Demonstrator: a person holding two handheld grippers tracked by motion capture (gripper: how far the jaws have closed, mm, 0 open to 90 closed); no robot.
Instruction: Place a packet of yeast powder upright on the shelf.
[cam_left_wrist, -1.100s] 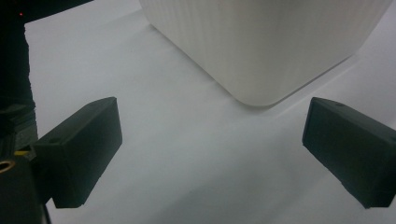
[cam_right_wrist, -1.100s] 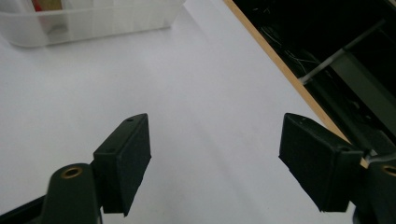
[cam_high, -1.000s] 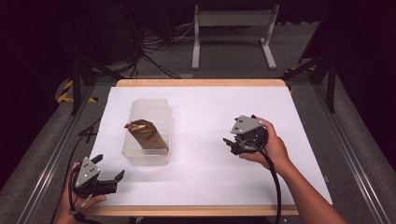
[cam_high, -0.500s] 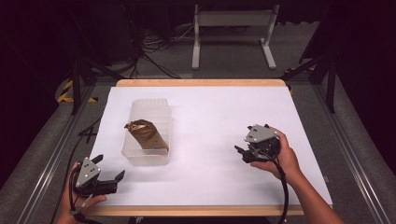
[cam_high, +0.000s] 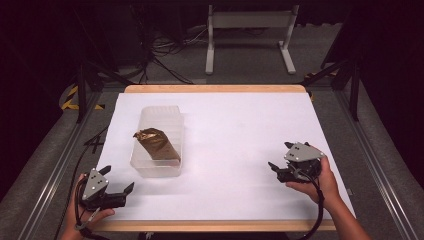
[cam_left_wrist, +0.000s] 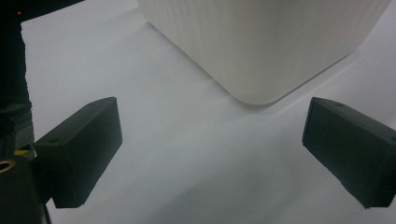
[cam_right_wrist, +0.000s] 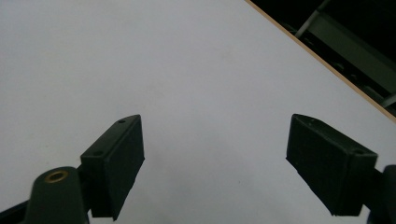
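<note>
A clear ribbed plastic tub (cam_high: 159, 120) stands left of centre on the white table (cam_high: 235, 135), with a crumpled brown packet (cam_high: 156, 144) lying inside it. My left gripper (cam_high: 116, 180) rests at the near left corner, open and holding nothing; in the left gripper view (cam_left_wrist: 212, 140) the tub's corner (cam_left_wrist: 261, 46) stands just ahead of the jaws. My right gripper (cam_high: 280, 157) is low over the near right of the table, open with nothing between its jaws, which have just been opening. In the right gripper view (cam_right_wrist: 215, 158) bare white table lies under the jaws.
The table's wooden edge (cam_high: 215, 88) runs along the far side and a strip of it (cam_right_wrist: 322, 60) crosses the right gripper view. A metal stand (cam_high: 247, 30) and cables (cam_high: 165, 50) are on the dark floor beyond. Rails (cam_high: 380, 170) flank the table.
My right hand has moved its gripper toward the near right corner and lower. The left gripper and the tub have stayed in place.
</note>
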